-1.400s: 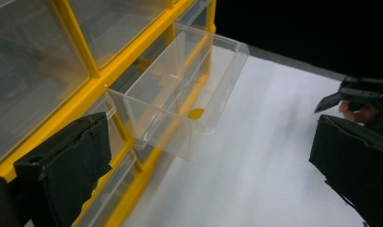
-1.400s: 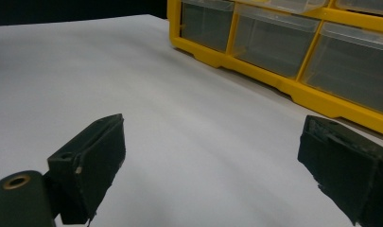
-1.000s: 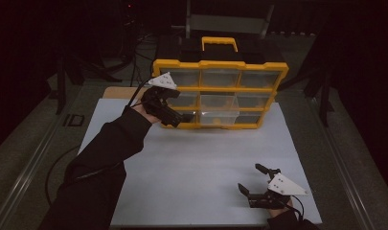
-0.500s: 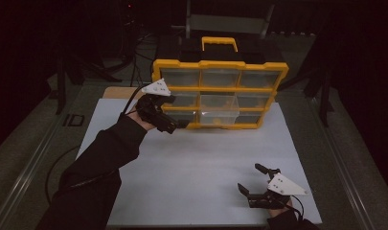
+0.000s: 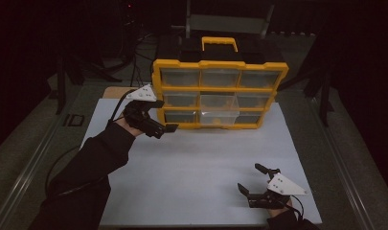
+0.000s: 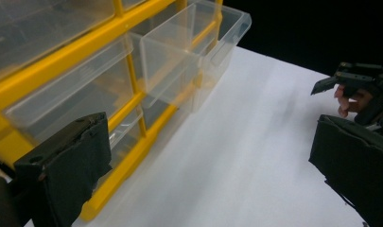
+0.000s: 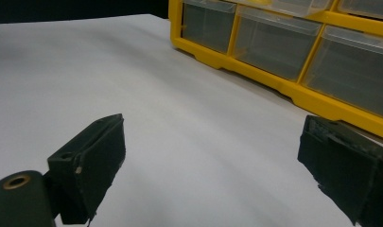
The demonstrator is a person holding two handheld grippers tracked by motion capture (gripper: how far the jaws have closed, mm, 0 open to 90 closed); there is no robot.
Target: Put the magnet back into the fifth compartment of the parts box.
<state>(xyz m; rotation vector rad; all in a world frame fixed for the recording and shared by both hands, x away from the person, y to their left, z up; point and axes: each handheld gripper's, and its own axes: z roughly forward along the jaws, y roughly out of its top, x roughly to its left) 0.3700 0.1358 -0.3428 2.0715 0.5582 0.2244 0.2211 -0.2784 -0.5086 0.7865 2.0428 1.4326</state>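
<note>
A yellow organizer (image 5: 219,88) with clear drawers stands upright at the back of the white table (image 5: 191,167). Its middle drawer (image 5: 219,110) is pulled partway out; in the left gripper view this clear drawer (image 6: 194,52) juts from the frame and looks empty. My left gripper (image 5: 168,127) hovers just left of the organizer's lower front, open, with nothing between its fingers (image 6: 61,175). My right gripper (image 5: 249,178) rests low near the table's front right corner, open and empty. In the right gripper view its pads (image 7: 92,161) frame bare table, with the organizer (image 7: 283,85) far ahead.
A black case with a yellow handle (image 5: 219,43) sits behind the organizer. The other gripper (image 6: 354,85) shows far off in the left gripper view. White table surface stretches between the two grippers; dark floor and stands surround the table.
My left gripper has drawn back leftward and toward me, away from the pulled-out drawer. The right gripper has stayed put.
</note>
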